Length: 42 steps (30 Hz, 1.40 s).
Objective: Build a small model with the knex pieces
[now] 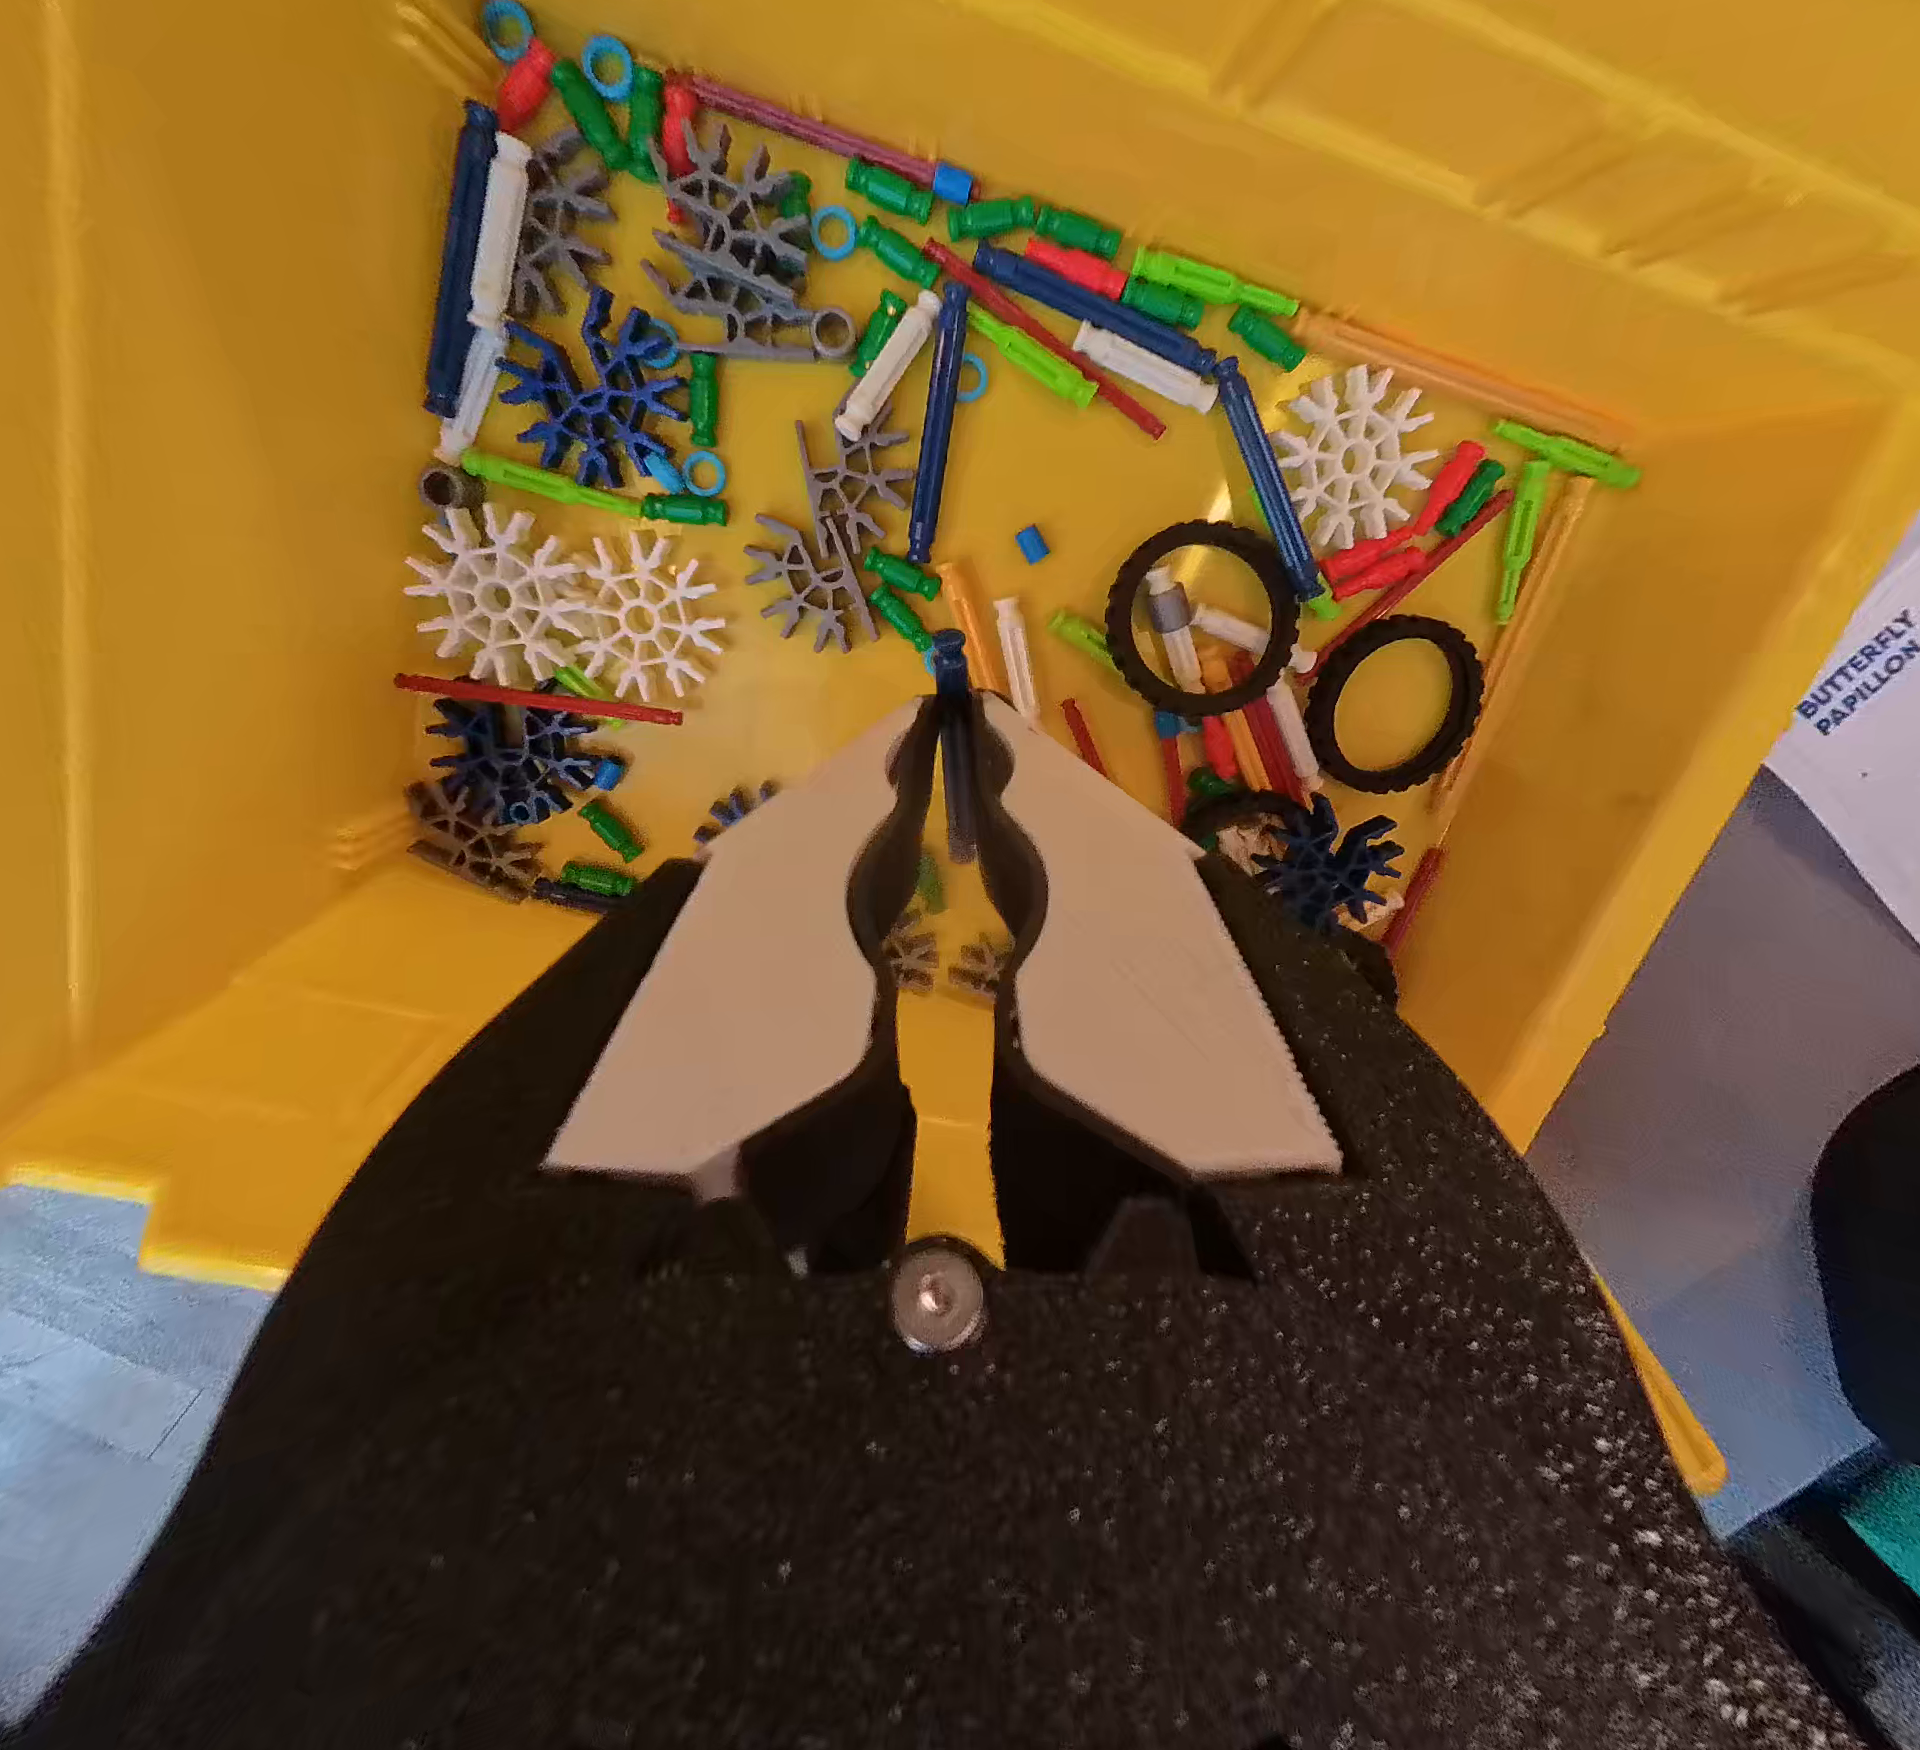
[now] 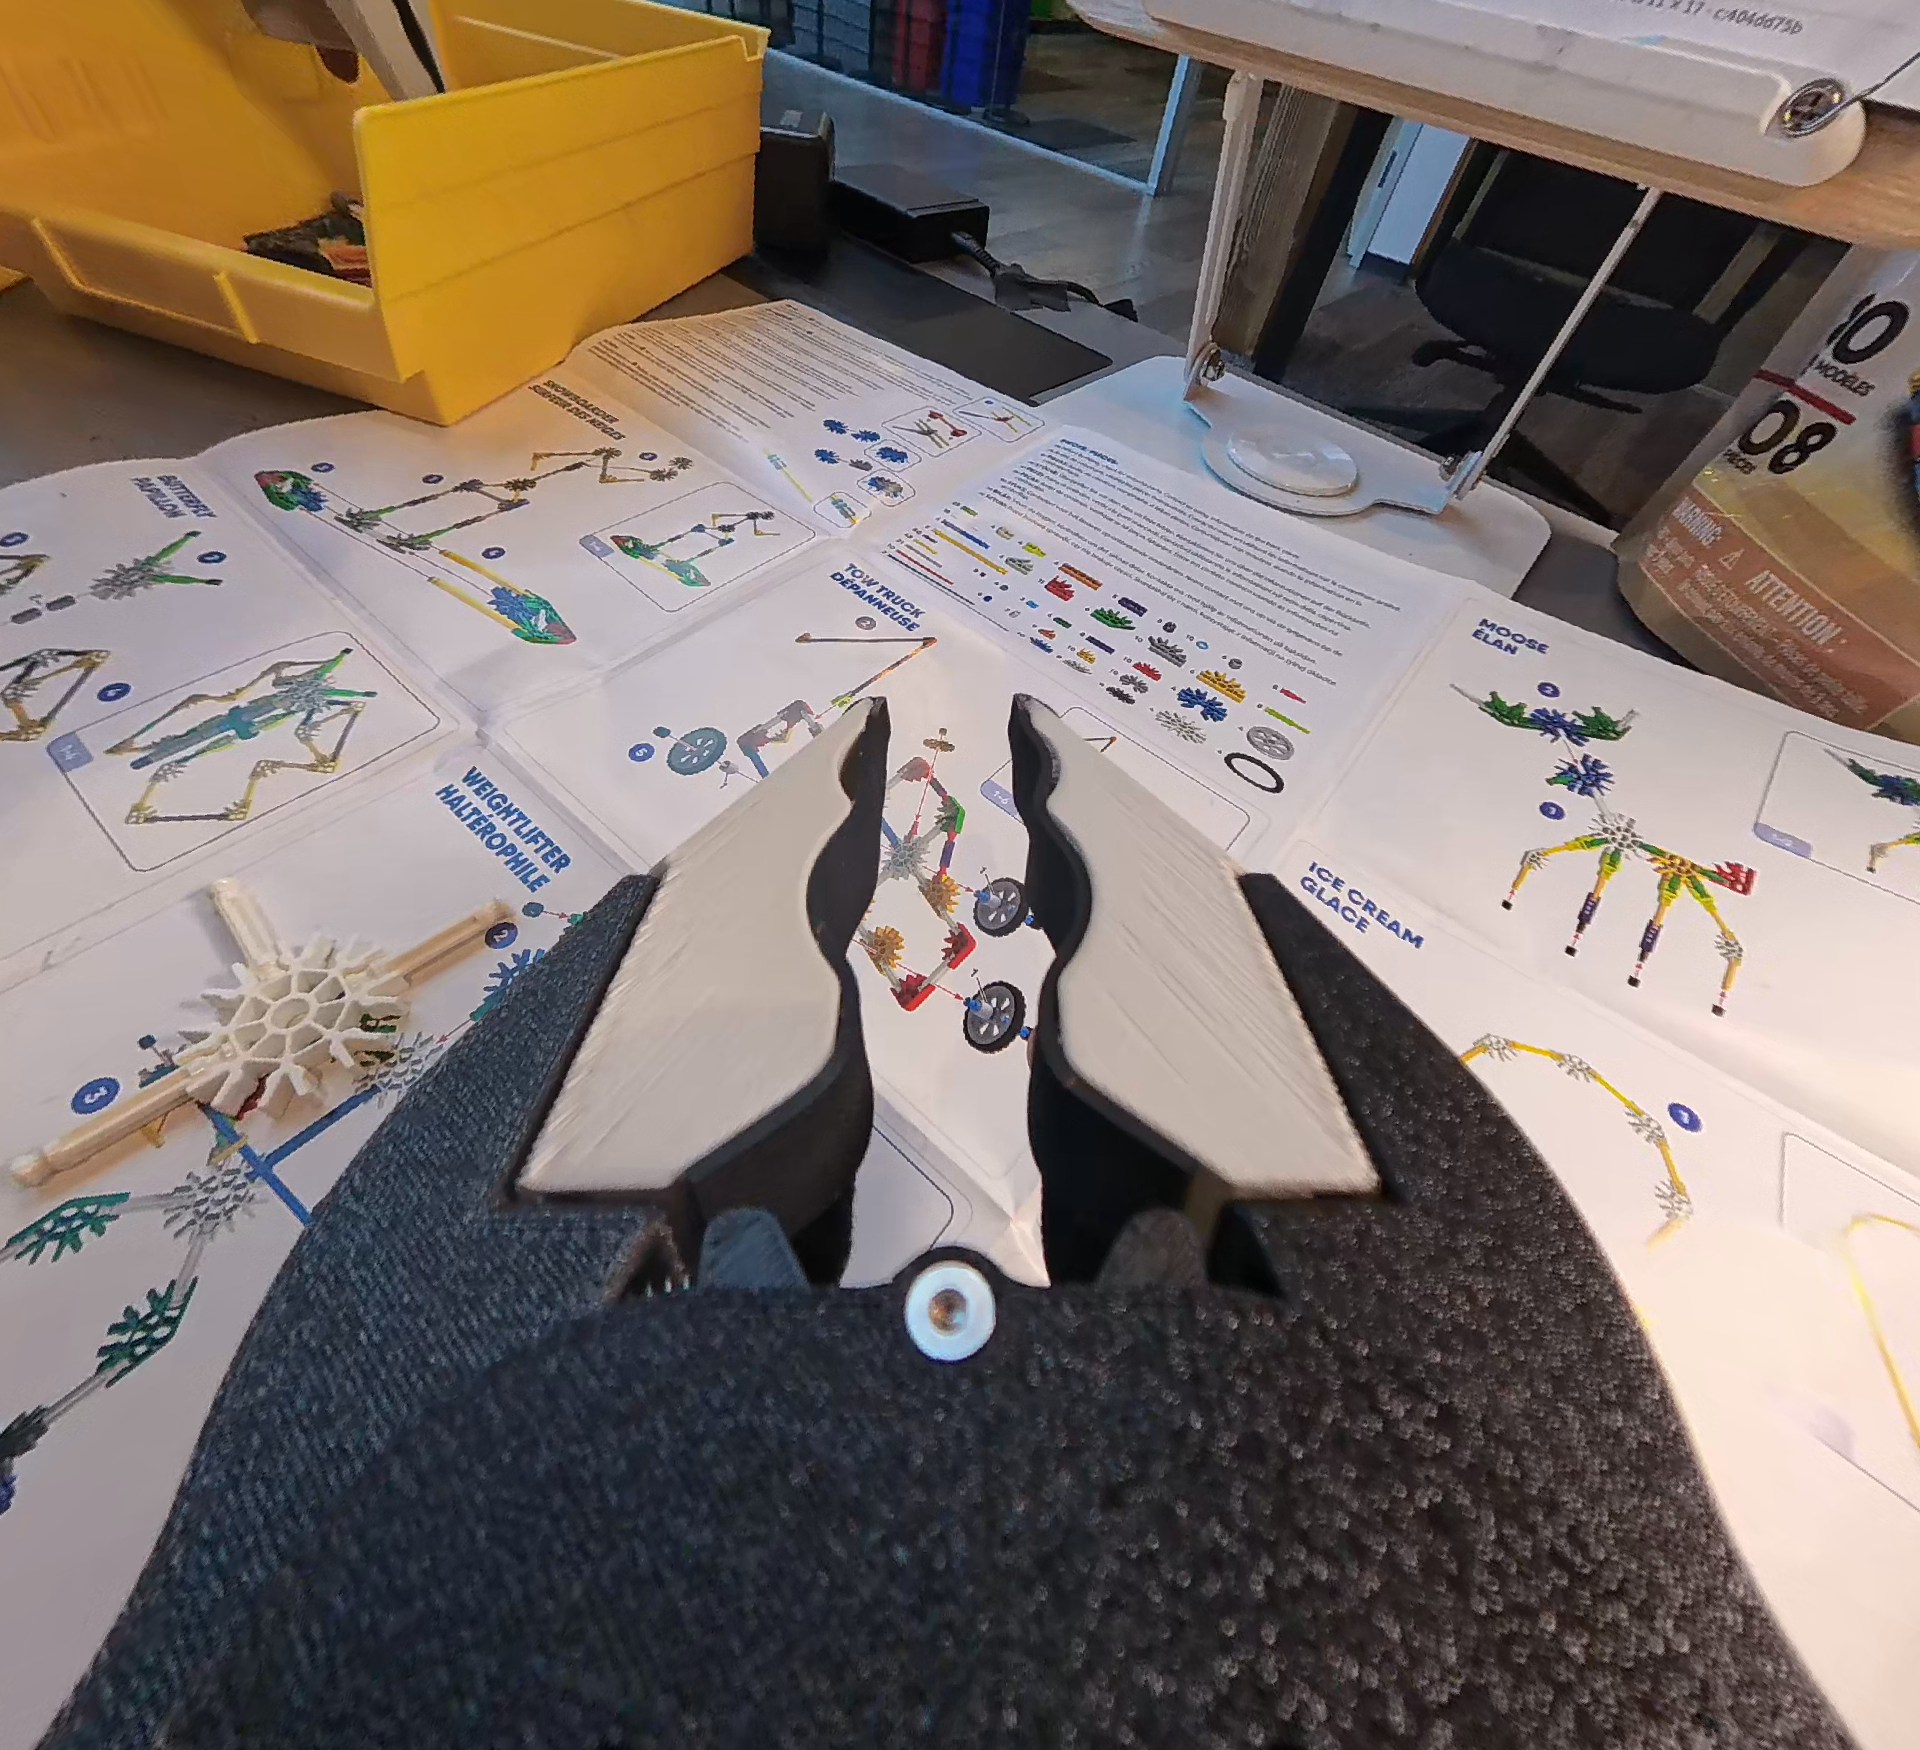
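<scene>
Inside yellow bin (image 1: 1351,90), blue rod (image 1: 954,744) in left gripper (image 1: 951,724).

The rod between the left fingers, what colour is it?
Dark blue rod, seen best in the left wrist view.

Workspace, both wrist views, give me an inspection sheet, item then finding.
Surface: grey table, largely covered by an unfolded instruction sheet.
Things: yellow bin of loose rods, snowflake connectors and black tyres; white snowflake connector with cream rods lying on the sheet.
Clutter: labelled tub at right.
Grippers: left gripper inside the bin, shut on a dark blue rod; right gripper open above the sheet, holding nothing.
Cables: black lead behind the bin.
Surroundings: white stand holding a board.
</scene>
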{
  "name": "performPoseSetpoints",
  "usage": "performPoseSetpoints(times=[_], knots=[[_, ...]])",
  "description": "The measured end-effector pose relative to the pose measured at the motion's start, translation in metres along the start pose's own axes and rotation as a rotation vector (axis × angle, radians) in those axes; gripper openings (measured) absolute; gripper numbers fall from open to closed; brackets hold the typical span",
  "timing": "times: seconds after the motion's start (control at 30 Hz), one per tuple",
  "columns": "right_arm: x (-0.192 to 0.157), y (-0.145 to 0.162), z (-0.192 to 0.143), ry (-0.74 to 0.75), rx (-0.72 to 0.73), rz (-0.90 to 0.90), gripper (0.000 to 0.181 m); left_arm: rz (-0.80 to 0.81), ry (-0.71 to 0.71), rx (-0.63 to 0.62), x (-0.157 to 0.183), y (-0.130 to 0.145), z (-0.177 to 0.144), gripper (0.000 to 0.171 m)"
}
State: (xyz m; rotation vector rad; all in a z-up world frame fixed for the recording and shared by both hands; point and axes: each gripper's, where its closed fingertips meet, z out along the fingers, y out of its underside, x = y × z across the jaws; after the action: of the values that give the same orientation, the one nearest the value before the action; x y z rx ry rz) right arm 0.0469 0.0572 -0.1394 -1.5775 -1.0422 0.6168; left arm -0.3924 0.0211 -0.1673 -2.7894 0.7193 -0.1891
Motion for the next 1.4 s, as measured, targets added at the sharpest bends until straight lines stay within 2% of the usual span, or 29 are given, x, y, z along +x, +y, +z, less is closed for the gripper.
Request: performPoseSetpoints(times=[0.1,0.2,0.3,0.43,0.57,0.7,0.87,0.93,1.03,1.2,1.27,1.4], knots=[[0.000,0.000,0.000,0.001,0.000,-0.002,0.023,-0.006,-0.016,0.073,0.001,-0.009,-0.010,0.003],[0.000,0.000,0.000,0.001,-0.003,-0.003,0.023,-0.015,-0.145,0.137,-0.017,-0.014,-0.026,0.003],[0.000,0.000,0.000,0.000,-0.002,-0.001,0.023,-0.053,-0.209,0.231,-0.027,-0.019,-0.049,0.003],[0.000,0.000,-0.001,-0.002,0.003,0.004,0.023,-0.072,-0.218,0.356,-0.012,-0.020,-0.078,0.003],[-0.002,-0.002,-0.003,-0.017,0.014,0.002,0.023,-0.011,-0.201,0.458,0.049,-0.008,-0.101,0.003],[-0.006,-0.003,-0.004,-0.044,0.022,-0.003,0.023,0.024,-0.072,0.613,0.139,0.002,-0.112,0.002],[-0.020,-0.008,-0.007,-0.088,0.041,-0.044,0.023,-0.003,0.185,0.762,0.248,0.005,-0.074,0.003],[-0.029,-0.013,-0.010,-0.117,0.059,-0.069,0.023,-0.021,0.246,0.792,0.277,-0.003,-0.051,0.003],[-0.055,-0.016,-0.017,-0.254,0.064,-0.101,0.025,0.007,0.408,0.779,0.324,-0.031,-0.024,0.003],[-0.130,-0.020,-0.051,-0.663,0.062,-0.167,0.028,0.201,0.596,0.618,0.392,-0.074,0.012,0.003],[-0.140,-0.013,-0.060,-0.706,0.037,-0.210,0.030,0.255,0.619,0.575,0.409,-0.086,0.023,0.003],[-0.136,-0.007,-0.070,-0.709,0.000,-0.219,0.030,0.373,0.617,0.535,0.436,-0.097,0.036,0.003]])
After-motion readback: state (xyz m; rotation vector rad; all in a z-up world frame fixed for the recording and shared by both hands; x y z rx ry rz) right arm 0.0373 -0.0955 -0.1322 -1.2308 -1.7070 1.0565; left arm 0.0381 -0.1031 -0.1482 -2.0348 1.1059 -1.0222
